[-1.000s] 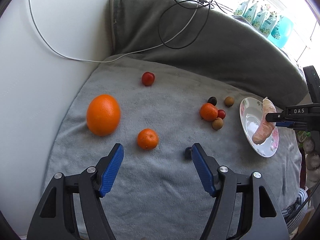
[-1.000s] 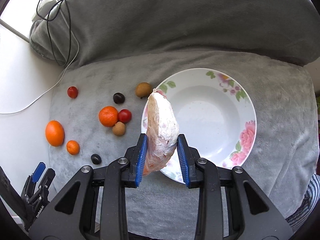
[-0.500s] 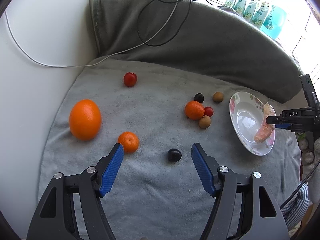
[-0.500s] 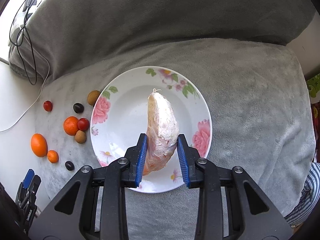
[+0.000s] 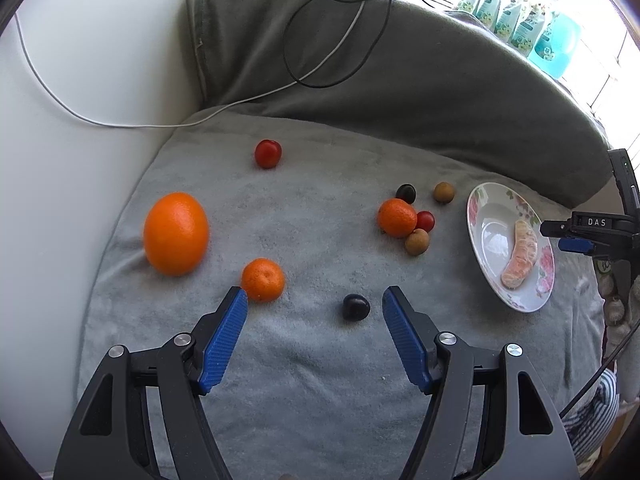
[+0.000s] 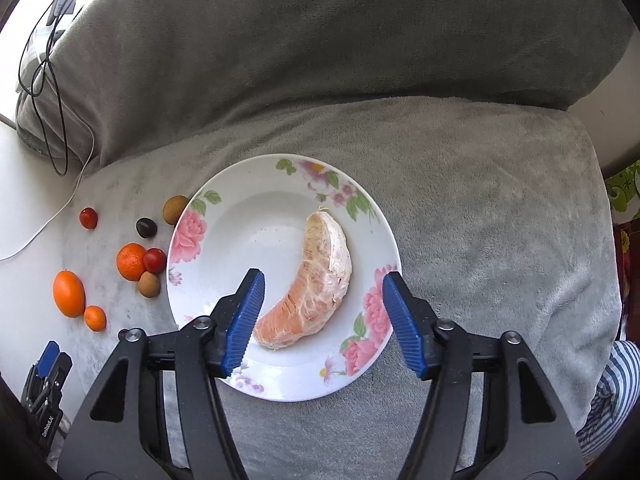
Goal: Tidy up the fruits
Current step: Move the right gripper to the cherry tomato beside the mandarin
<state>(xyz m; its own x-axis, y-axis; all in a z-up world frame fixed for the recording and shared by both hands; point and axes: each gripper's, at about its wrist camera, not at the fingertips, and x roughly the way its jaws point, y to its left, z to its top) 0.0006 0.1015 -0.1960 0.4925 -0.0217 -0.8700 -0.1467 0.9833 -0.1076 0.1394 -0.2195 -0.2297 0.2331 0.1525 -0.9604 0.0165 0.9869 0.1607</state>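
Peeled pomelo segment [image 6: 314, 280] lying in floral plate [image 6: 248, 208]; right tool [image 6: 322, 294] just opened wide around it, untouching. Left tool [image 5: 314, 306] wide above dark grape [image 5: 355, 307], seen from left wrist only.

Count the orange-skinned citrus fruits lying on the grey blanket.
3: a large orange at the left, a small mandarin beside it by the left gripper, and another mandarin in the cluster near the plate.

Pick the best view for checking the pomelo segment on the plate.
Right wrist view: the pomelo segment lies large and unobstructed on the floral plate, below the open right gripper. Left wrist view shows it small, foreshortened, near the frame's right edge.
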